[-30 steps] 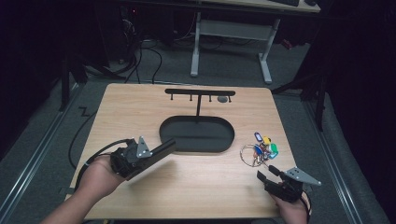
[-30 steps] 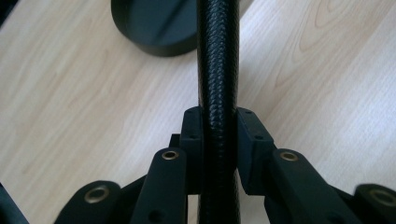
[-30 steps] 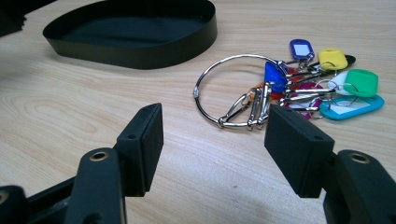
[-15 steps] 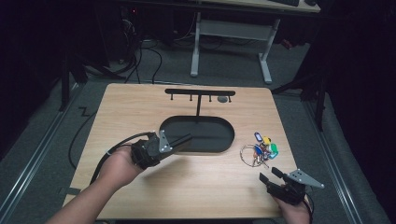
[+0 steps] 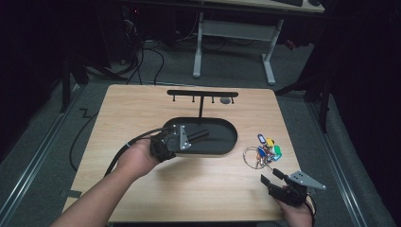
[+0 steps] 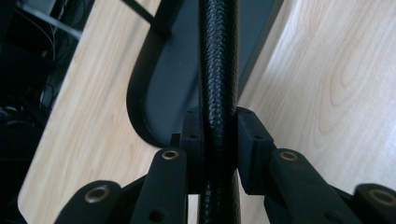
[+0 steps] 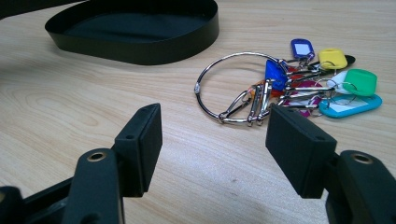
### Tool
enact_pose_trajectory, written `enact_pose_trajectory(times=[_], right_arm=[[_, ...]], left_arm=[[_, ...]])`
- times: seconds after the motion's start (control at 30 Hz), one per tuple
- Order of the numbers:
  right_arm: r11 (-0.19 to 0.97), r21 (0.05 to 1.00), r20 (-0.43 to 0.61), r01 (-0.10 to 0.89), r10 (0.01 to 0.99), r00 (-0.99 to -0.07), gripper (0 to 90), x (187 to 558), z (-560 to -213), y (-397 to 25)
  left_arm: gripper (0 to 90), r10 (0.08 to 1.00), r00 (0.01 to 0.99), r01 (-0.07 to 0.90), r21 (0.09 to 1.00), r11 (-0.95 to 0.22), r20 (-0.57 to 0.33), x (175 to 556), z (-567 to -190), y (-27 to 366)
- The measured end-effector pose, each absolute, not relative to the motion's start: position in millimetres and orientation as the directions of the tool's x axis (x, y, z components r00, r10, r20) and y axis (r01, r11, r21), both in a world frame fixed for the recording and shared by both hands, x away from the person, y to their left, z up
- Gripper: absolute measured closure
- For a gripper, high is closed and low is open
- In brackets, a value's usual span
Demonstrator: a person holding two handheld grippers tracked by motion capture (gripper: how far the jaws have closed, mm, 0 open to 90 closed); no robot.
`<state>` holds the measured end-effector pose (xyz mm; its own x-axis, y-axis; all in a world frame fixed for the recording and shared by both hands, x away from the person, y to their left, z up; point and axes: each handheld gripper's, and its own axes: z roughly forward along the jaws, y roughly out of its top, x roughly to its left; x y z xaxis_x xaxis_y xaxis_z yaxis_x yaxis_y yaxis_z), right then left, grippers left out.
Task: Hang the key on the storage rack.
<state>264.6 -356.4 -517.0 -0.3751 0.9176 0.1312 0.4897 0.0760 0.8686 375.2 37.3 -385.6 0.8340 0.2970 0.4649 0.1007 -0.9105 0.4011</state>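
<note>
Left gripper [image 5: 182, 138] clamped black textured rod [image 6: 218, 70]; rod reached forward over black oval tray [image 5: 227, 146] at its near-left rim. Right gripper [image 7: 214, 140] stood with jaws wide apart, low over table [image 5: 132, 109]; key ring [image 7: 233, 86] lay just ahead, untouched.

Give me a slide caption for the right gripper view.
Open right gripper faces a key ring with coloured tags on the wooden table.

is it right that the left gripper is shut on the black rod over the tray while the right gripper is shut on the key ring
Not quite. The right gripper is open, short of the key ring, as the right gripper view shows. The left gripper is indeed shut on the black rod over the tray.
</note>
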Motion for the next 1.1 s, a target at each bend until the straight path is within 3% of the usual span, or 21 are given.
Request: enact_pose_trajectory(times=[0.63,1.1], right_arm=[[0.047,0.875,0.148,0.482,0.921,-0.359,37.3,261.7,-516.4,-362.2],[0.047,0.876,0.148,0.479,0.921,-0.361,37.5,259.9,-516.5,-361.9]], left_arm=[[75.1,0.131,0.764,-0.092,0.308,-0.947,0.632,398.1,-408.7,-5.3],[75.1,0.086,0.703,-0.148,0.264,-0.953,0.706,421.8,-431.3,-17.5]])
